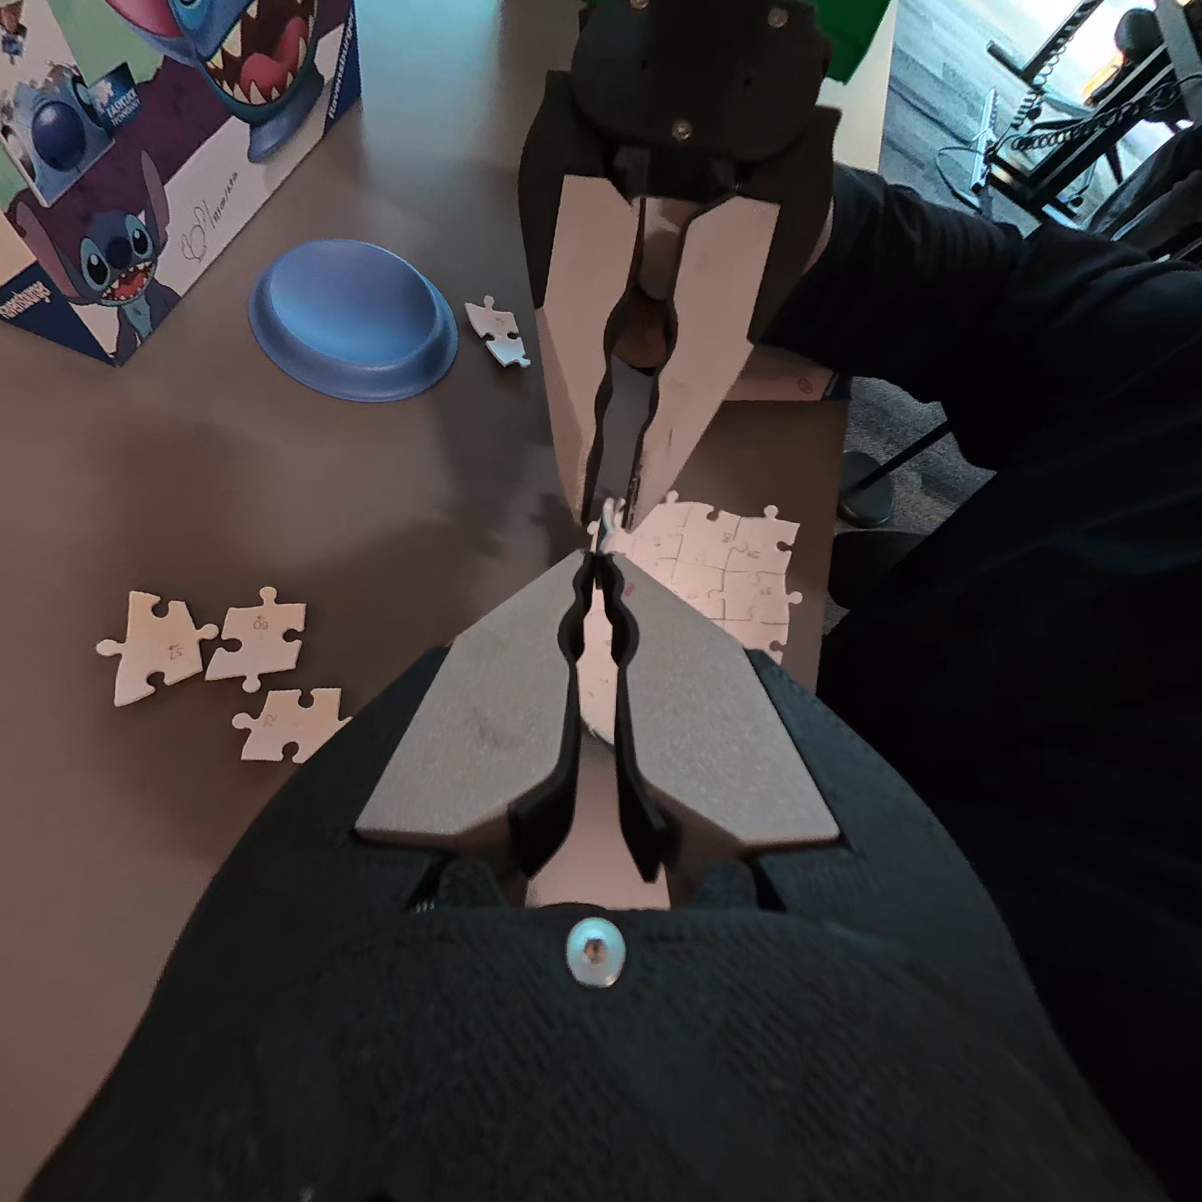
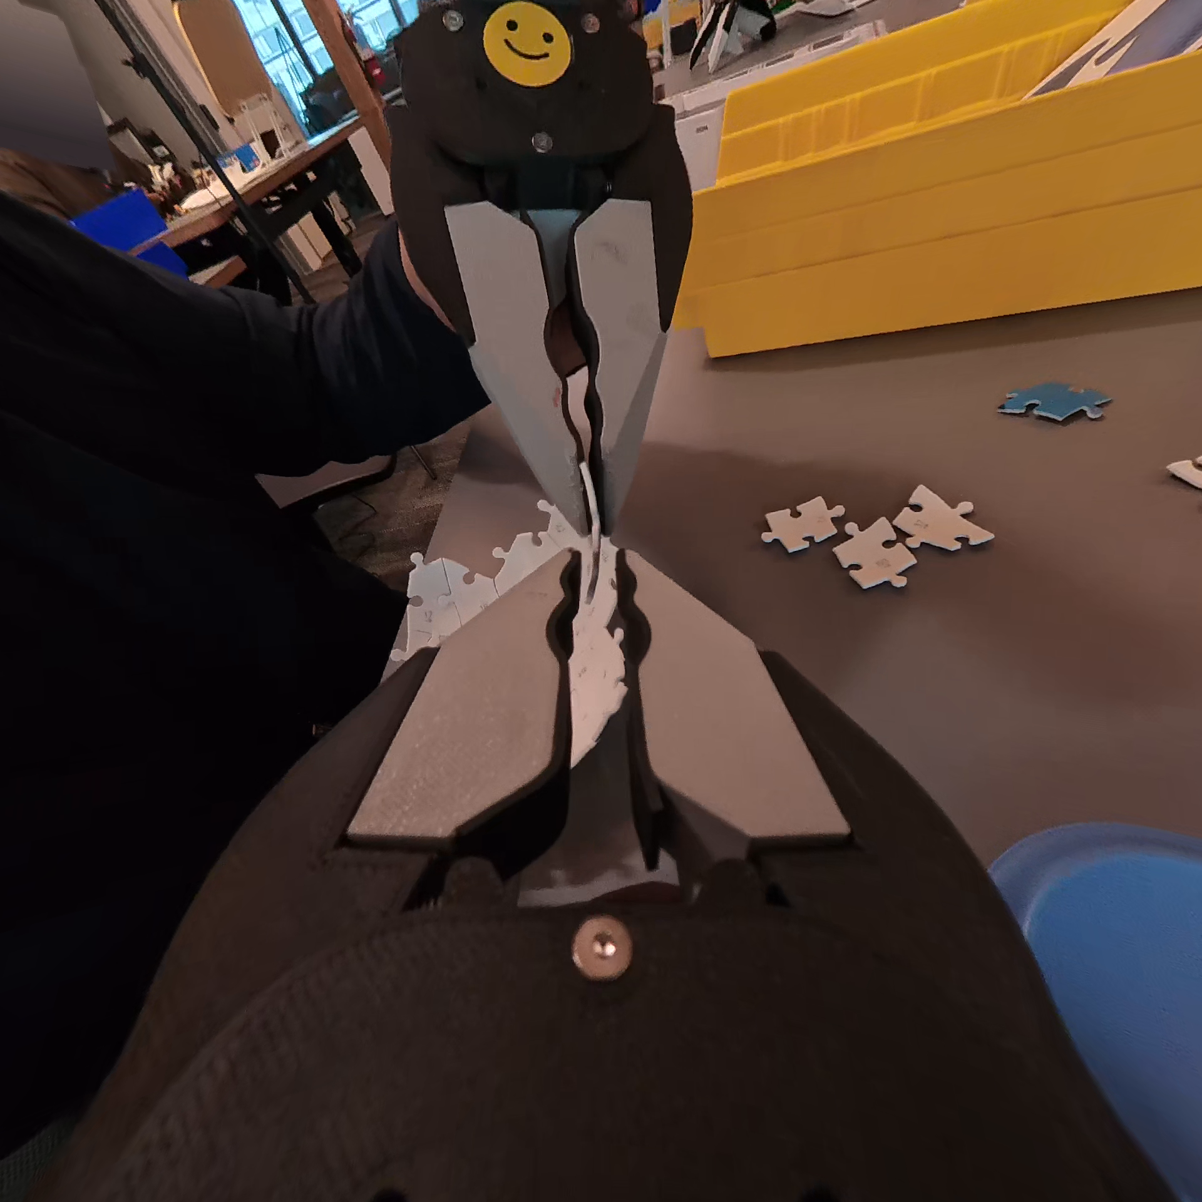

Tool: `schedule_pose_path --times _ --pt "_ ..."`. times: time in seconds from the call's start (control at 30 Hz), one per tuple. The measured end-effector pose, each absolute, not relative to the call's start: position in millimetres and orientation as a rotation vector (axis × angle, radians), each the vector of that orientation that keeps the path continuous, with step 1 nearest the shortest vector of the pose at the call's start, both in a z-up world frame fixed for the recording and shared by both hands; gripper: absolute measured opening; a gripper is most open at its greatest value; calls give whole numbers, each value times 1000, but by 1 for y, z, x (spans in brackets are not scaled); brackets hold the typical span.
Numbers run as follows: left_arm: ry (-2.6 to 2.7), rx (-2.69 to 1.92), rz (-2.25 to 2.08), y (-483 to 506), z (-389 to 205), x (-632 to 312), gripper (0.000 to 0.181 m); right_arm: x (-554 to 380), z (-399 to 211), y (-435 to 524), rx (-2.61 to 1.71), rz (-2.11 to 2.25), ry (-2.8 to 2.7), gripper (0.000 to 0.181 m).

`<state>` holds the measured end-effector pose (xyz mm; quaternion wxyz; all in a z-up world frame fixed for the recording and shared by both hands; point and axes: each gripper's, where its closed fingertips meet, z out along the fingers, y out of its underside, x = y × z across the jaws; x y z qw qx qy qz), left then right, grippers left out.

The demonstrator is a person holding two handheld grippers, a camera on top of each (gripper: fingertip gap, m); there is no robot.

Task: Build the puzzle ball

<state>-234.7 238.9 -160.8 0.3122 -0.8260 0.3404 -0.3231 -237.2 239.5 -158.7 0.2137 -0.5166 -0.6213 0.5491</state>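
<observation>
Both tongs meet tip to tip over the surface (image 1: 195,468): left tongs (image 1: 595,566) narrow, pinching a white puzzle piece (image 1: 598,683); right tongs (image 1: 611,514) narrow on the assembled section (image 1: 728,566), likely steadying it for the join. Section spreads toward 3 o'clock of the tips; three spare pieces (image 1: 214,657) wait at 8 o'clock, blue stand (image 1: 354,319) at 10.

Both views are dim indoors, with strong fisheye bending at the edges. Daylight enters through a far window (image 2: 286,39), and the floor (image 1: 1067,84) beyond the table glares pale. Soft shadows spread across the table (image 1: 195,494). The near gripper bodies are slightly blurred; the dark sleeve (image 1: 1041,520) loses all detail.
</observation>
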Motion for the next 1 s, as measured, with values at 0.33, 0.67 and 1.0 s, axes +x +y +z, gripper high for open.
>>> schedule_pose_path --times 0.33,0.67,1.0 --pt "934 -2246 -747 239 -174 -232 1 -238 -172 238 -1434 1395 -1794 0" --pt "618 -2300 -846 210 -180 -266 46 -237 -175 242 -1428 1328 -1815 0" --pt "574 -2330 -837 205 -209 -247 43 -238 -178 239 -1437 1320 -1834 0"
